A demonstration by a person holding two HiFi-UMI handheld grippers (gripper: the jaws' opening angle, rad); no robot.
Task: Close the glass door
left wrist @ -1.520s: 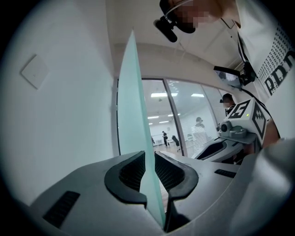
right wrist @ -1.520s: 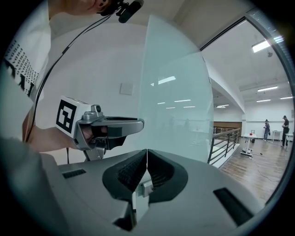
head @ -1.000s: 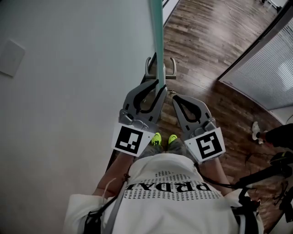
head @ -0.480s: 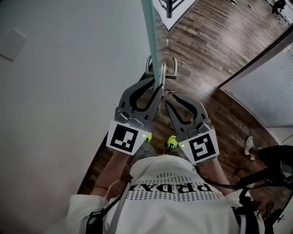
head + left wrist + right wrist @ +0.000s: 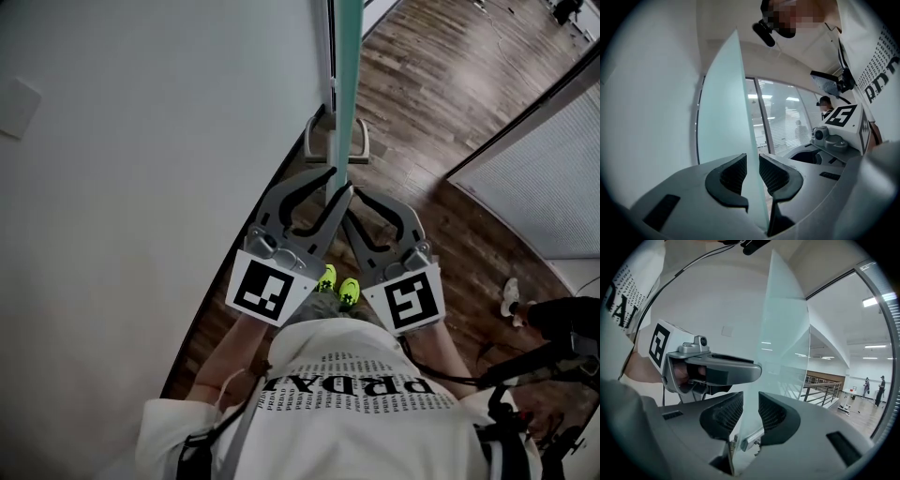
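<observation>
Glass door (image 5: 345, 56) edge is clamped by left hand-held gripper (image 5: 752, 161) and right hand-held gripper (image 5: 751, 401); the smooth glass may slip out

Bright, even indoor light. White ceiling strip lights (image 5: 874, 300) glow in both gripper views and reflect faintly on the pale green glass door (image 5: 785, 333). Gripper views bulge fisheye-style inside black corners. Head view is sharp, with soft shading across the plain white wall (image 5: 141, 234).
</observation>
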